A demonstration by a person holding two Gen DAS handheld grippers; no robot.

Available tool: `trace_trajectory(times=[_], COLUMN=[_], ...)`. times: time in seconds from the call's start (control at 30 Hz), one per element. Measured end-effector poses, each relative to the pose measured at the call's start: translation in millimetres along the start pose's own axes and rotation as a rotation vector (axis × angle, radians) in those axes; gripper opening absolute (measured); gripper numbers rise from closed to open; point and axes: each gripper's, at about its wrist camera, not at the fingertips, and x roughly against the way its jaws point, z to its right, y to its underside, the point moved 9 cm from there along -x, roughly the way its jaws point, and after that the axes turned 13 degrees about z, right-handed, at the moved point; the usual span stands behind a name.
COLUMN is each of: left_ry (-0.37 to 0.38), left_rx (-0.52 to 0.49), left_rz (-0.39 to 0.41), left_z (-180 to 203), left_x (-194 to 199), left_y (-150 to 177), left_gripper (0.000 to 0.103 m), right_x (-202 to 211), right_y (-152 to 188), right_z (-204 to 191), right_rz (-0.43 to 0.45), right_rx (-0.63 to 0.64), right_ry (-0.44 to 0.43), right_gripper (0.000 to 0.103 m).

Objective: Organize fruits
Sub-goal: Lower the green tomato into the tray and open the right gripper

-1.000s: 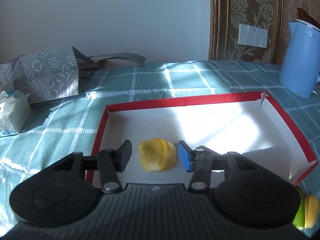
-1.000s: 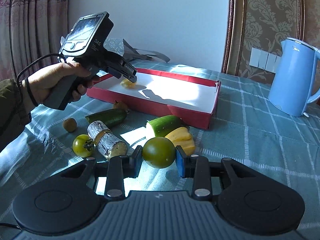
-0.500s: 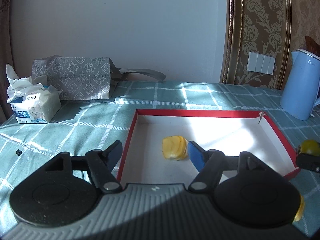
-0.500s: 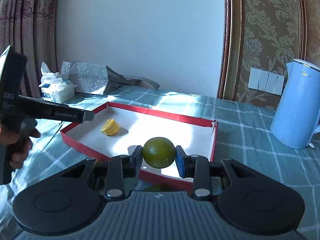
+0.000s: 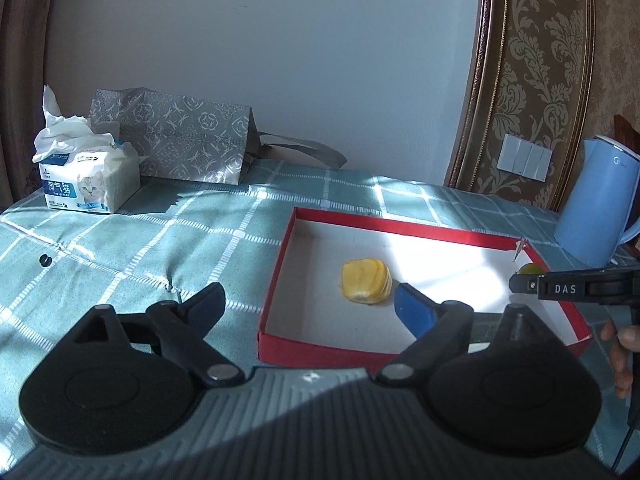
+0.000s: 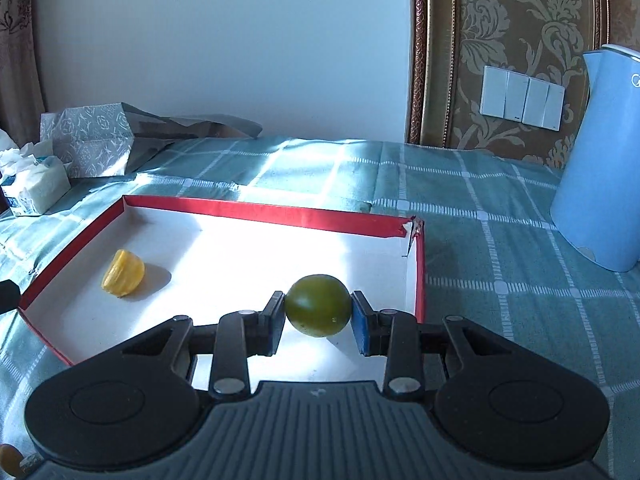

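A shallow red box (image 5: 372,224) with a white floor lies on the teal checked cloth; it also shows in the right wrist view (image 6: 260,210). A yellow fruit piece (image 5: 366,286) lies inside it near the left wall, also in the right wrist view (image 6: 123,273). My left gripper (image 5: 310,306) is open and empty, pulled back over the box's front left corner. My right gripper (image 6: 318,312) is shut on a green tomato (image 6: 318,306) and holds it above the right part of the box. The right gripper's body (image 5: 576,288) shows at the left wrist view's right edge.
A blue kettle (image 6: 600,168) stands right of the box. A tissue pack (image 5: 86,184) and a grey patterned bag (image 5: 180,140) stand at the back left by the wall. Bare checked cloth lies left of the box.
My right gripper lifted the green tomato off the cloth and carried it forward over the box. My left gripper opened wider and drew back and left from the yellow piece.
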Motion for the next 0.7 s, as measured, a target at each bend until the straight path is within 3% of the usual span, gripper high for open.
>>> trace_trajectory(times=[0.33,0.57,0.7], left_ry=[-0.04,0.016,0.04], left_rx=[-0.039,-0.022,-0.095], left_rz=[0.028,0.005,0.039], left_z=[-2.8,4.1,11.4], left_x=[0.4,10.8,42.0], left_y=[-1.1,-3.2,-8.5], left_gripper=[0.094,0.096,0.101], right_x=[4.0,90.4,136.8], right_y=[-6.0,-23.2,-14.9], right_z=[0.8,-1.9,-5.3], right_rz=[0.011,0.16,0.224], right_rx=[-0.008,-0.016,-0.003], right_ry=[0.019,-0.01,-0.012], right_gripper=[0.037,0.04,0.045])
